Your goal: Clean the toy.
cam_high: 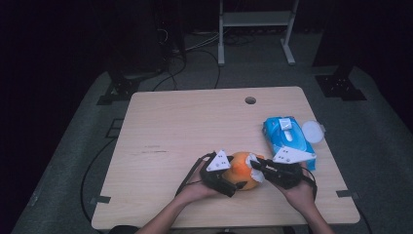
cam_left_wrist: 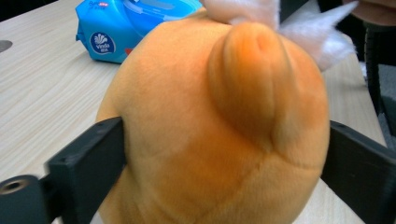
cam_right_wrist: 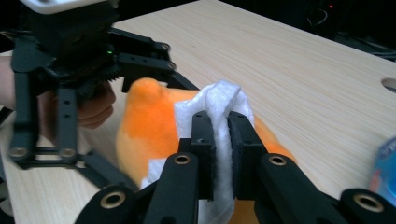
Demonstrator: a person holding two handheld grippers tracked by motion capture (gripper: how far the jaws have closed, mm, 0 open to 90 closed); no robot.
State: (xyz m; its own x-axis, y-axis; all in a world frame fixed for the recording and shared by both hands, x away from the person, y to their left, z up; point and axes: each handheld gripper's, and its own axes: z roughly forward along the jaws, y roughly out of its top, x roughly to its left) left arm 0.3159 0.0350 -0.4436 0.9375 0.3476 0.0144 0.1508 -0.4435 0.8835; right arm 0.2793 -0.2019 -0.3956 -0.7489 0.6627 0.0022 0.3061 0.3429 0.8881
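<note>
Orange plush toy (cam_high: 242, 170) of soft round fabric sits on the pale wooden table (cam_high: 185, 126) at its near edge; left gripper (cam_high: 233, 183) clasps its sides wide; right gripper (cam_right_wrist: 222, 140) pinches a white wet wipe (cam_right_wrist: 219, 100) tight; wipe gently with short strokes, keeping the toy steady.

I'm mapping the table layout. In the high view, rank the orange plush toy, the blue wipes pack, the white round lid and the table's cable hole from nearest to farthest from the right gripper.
1. Orange plush toy, just left of the right gripper.
2. Blue wipes pack, behind it, slightly right.
3. White round lid, at the pack's right edge.
4. Cable hole, near the table's far edge.
</note>
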